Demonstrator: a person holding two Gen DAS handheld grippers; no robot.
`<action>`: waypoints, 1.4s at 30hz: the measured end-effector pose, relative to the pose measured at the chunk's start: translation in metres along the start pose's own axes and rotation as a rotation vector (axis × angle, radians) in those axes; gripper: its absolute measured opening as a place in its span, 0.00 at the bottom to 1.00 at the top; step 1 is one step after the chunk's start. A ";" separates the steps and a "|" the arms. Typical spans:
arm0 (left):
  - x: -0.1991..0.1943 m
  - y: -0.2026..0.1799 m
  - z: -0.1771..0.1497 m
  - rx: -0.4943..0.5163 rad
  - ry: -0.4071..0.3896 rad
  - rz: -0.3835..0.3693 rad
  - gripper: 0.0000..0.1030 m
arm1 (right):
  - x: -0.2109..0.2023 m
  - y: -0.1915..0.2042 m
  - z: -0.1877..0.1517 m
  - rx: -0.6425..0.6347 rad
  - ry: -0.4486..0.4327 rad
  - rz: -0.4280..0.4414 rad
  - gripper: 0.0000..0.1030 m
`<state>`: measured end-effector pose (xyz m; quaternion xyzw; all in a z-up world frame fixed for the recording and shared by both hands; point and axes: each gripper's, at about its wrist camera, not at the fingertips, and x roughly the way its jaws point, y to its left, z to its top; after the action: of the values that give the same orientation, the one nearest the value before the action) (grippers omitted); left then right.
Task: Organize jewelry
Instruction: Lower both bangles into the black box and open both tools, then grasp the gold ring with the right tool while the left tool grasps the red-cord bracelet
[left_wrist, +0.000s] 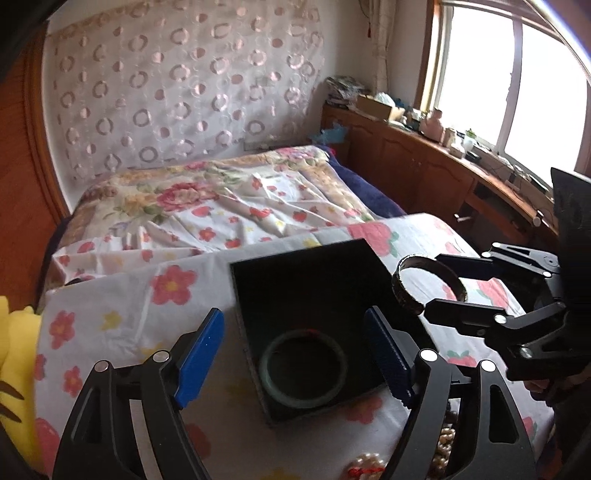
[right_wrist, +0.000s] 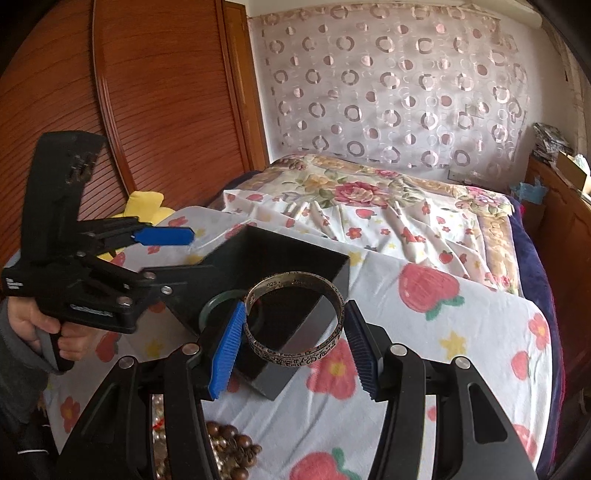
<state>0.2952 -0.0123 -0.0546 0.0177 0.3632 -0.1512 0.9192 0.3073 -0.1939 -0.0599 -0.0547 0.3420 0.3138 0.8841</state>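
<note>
An open black box sits on the flowered cloth. A green jade bangle lies flat inside it. My left gripper hovers open over the box's near side, blue pads apart, nothing pressed between them. My right gripper is shut on an engraved metal bangle, held upright just above the box's right edge. A hand holds the left gripper's handle.
Strings of pearl and brown wooden beads lie on the cloth near me. A yellow plush sits at the left. Beyond lies the bed, with a wooden wardrobe left and a cluttered wooden counter under the window.
</note>
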 end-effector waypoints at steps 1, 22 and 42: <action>-0.003 0.004 -0.001 -0.003 -0.004 0.009 0.77 | 0.003 0.002 0.002 -0.006 0.003 0.001 0.55; -0.043 0.049 -0.047 -0.101 -0.008 0.097 0.82 | 0.032 0.018 0.016 -0.065 0.014 -0.035 0.56; -0.087 -0.020 -0.141 -0.096 0.025 0.010 0.83 | -0.066 0.072 -0.128 -0.012 0.125 0.024 0.36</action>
<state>0.1357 0.0118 -0.0983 -0.0226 0.3815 -0.1289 0.9151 0.1542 -0.2101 -0.1061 -0.0753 0.3955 0.3226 0.8567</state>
